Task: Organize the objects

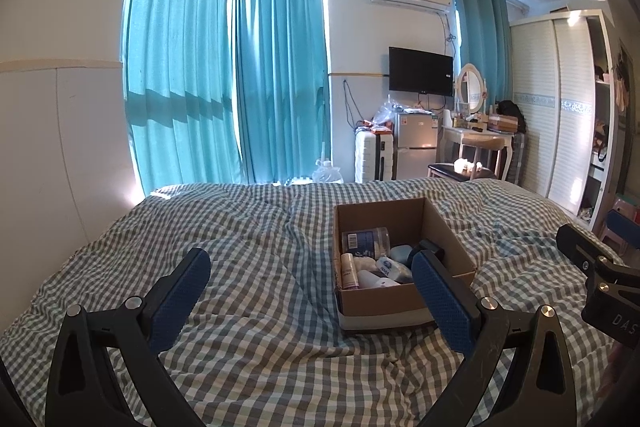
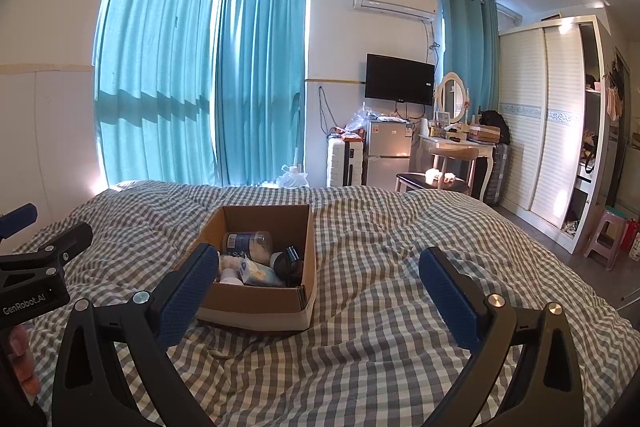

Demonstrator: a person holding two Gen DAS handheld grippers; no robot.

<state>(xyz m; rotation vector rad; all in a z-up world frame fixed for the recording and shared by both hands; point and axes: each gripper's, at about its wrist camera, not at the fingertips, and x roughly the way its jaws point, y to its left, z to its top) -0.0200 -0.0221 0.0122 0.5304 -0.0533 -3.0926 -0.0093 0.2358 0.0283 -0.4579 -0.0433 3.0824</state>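
Nearest, left gripper [image 1: 311, 269] and right gripper [image 2: 318, 269], each with jaws wide apart and holding nothing, above the checked bedcover [image 1: 248, 307]. Centre, an open cardboard box [image 2: 256, 301] on the cover, between the two grippers, containing a clear jar [image 2: 249, 245], a white bottle [image 1: 380, 281], a small tube [image 1: 348, 271], a dark round item [image 2: 290, 261] and a soft pack [image 2: 256, 271]. Whether items remain outside cannot be told. Suggested handling: descend vertically, taking one item at a time, avoiding the box walls. Legible: "GenRobot.AI" and "DAS" on the gripper bodies; jar label unreadable. Far: teal curtains [image 1: 180, 75], television [image 2: 400, 79]
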